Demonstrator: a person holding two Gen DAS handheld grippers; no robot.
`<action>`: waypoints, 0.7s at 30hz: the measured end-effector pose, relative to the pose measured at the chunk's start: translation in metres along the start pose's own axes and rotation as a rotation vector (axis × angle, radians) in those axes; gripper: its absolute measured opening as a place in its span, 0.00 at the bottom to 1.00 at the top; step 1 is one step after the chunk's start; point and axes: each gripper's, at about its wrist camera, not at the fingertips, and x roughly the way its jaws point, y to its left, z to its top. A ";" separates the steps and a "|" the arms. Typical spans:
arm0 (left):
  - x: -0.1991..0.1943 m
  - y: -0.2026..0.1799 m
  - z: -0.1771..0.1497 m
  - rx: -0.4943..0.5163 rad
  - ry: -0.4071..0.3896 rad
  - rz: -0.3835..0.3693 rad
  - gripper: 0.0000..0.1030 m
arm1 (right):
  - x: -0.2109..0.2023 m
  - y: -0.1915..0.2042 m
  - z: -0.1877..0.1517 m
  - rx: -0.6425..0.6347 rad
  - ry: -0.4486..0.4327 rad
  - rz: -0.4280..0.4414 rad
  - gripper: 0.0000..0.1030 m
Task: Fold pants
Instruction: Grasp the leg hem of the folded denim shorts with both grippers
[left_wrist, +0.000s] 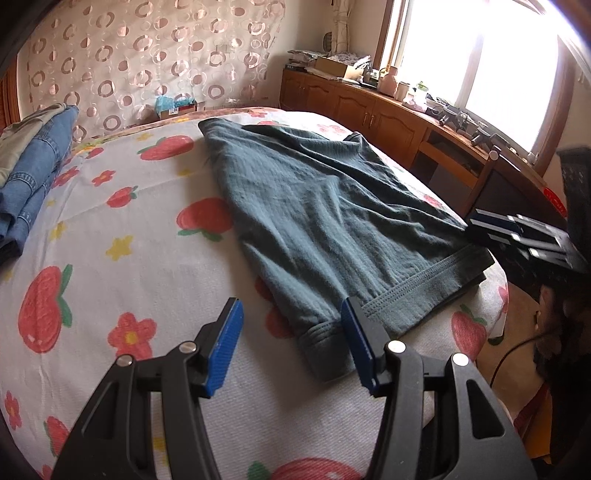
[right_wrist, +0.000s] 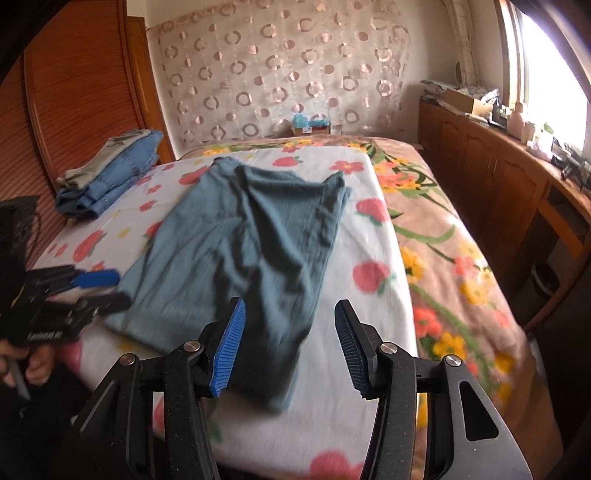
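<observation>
Dark teal pants (left_wrist: 325, 218) lie flat on the strawberry-print bed cover (left_wrist: 129, 266), folded lengthwise, waistband nearest me. My left gripper (left_wrist: 291, 314) is open and empty, hovering over the near left corner of the waistband. In the right wrist view the same pants (right_wrist: 240, 243) stretch away from me. My right gripper (right_wrist: 290, 317) is open and empty above the pants' near end. The left gripper (right_wrist: 96, 291) shows at that view's left edge, beside the pants. The right gripper (left_wrist: 524, 236) shows at the right of the left wrist view.
A stack of folded jeans and other clothes (right_wrist: 110, 173) sits at the bed's far left. A floral blanket (right_wrist: 461, 258) covers the bed's right side. Wooden cabinets (right_wrist: 498, 177) with clutter run along the window wall. A wooden headboard (right_wrist: 74, 92) stands on the left.
</observation>
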 end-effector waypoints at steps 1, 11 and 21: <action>0.000 0.000 0.000 -0.001 0.003 0.002 0.53 | -0.002 0.001 -0.004 0.001 0.006 0.000 0.47; -0.012 -0.011 -0.003 0.017 0.001 -0.039 0.53 | -0.002 -0.001 -0.019 0.033 0.034 0.043 0.15; -0.006 -0.006 -0.006 0.012 0.017 -0.011 0.53 | -0.012 0.008 -0.016 0.024 0.007 0.040 0.10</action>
